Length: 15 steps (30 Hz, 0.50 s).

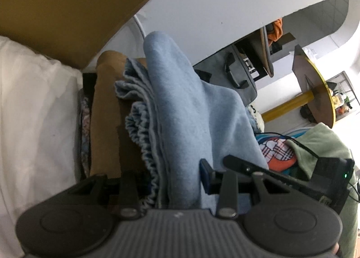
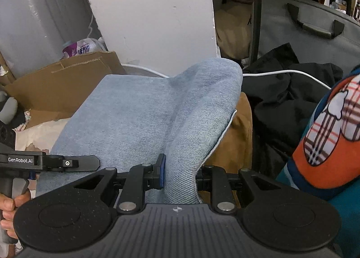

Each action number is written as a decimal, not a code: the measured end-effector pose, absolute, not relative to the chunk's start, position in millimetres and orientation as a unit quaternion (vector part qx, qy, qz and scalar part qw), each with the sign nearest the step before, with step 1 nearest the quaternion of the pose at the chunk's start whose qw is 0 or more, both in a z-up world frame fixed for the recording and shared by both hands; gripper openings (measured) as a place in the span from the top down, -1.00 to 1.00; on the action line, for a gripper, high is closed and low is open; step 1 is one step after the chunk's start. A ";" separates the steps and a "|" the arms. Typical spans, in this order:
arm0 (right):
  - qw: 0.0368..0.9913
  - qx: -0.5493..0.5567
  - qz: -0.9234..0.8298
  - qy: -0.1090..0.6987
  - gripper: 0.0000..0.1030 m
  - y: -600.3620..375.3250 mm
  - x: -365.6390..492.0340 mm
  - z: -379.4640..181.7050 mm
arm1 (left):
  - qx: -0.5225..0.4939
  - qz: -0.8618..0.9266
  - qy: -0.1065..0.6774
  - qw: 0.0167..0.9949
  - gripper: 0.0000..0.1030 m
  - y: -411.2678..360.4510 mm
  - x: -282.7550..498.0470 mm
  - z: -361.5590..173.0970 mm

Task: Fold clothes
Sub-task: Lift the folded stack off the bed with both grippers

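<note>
Your right gripper (image 2: pixel 180 174) and left gripper (image 1: pixel 177 181) each grasp the light blue garment (image 2: pixel 144 109) between their fingers. Only the right view shows your hand (image 2: pixel 9 210).

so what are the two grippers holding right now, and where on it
Both hold the light blue denim garment: the left gripper at its gathered waistband end, the right gripper on a bunched fold.

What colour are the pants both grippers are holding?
Light blue denim pants, with a paler stitched edge. The right wrist view shows the weave best.
</note>
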State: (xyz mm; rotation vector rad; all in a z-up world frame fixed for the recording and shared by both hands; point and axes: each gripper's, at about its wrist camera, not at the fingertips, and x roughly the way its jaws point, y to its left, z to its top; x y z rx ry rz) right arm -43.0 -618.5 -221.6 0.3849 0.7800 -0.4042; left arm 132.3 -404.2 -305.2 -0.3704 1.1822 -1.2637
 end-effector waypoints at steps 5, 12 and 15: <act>0.893 0.178 -0.197 0.363 0.57 -619.3 -41.1 -211.4 | -0.163 -0.560 0.508 0.634 0.21 -410.8 140.2 -301.5; 0.899 0.165 -0.199 0.355 0.57 -625.9 -22.5 -193.4 | -0.195 -0.553 0.499 0.638 0.21 -411.3 146.4 -301.9; 0.899 0.163 -0.200 0.353 0.57 -628.5 -12.9 -188.6 | -0.206 -0.543 0.508 0.636 0.21 -410.7 148.8 -313.3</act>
